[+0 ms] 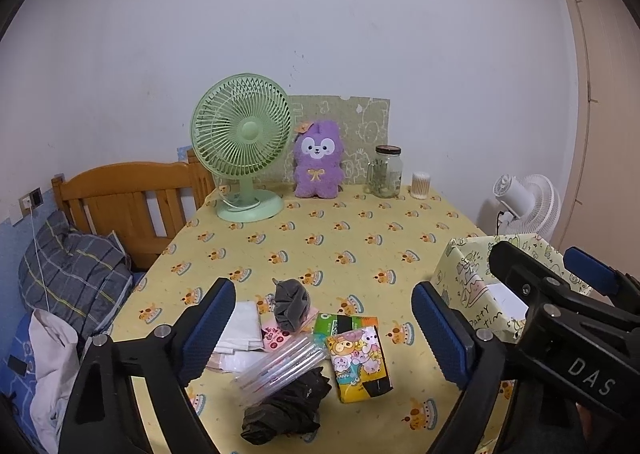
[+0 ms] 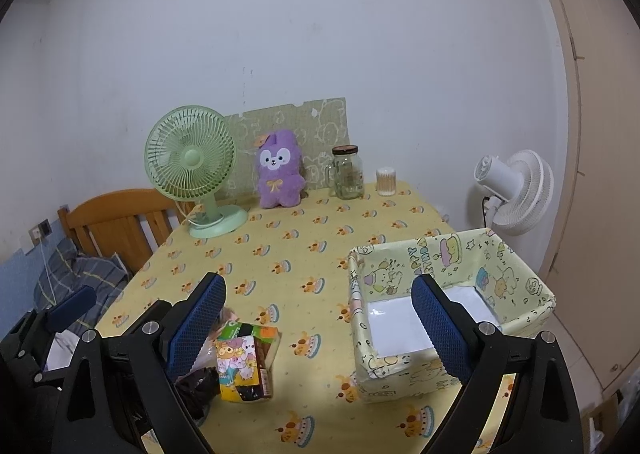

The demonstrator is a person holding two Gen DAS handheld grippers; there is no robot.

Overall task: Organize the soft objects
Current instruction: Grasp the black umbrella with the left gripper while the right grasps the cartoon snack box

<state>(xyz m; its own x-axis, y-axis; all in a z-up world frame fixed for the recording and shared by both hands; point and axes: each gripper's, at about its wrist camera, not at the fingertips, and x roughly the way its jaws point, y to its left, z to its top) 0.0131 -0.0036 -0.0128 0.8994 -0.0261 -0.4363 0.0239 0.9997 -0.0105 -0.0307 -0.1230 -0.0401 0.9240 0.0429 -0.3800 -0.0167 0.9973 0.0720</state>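
The left gripper (image 1: 324, 328) hangs above the yellow cartoon-print tablecloth (image 1: 344, 238) with its blue-padded jaws spread wide and nothing held. Below them lies a loose heap: a crumpled grey cloth bundle (image 1: 291, 304), a flat white folded sheet (image 1: 240, 328), a clear plastic sleeve (image 1: 280, 368), a colourful cartoon-printed tissue pack (image 1: 360, 364) and a dark crumpled cloth (image 1: 286, 410). The right gripper (image 2: 320, 328) is likewise wide open and empty, poised between that heap and the paper-wrapped open box (image 2: 452, 254) with a white floor, which stands well apart to the right. A purple plush toy (image 2: 278, 174) sits upright at the far edge.
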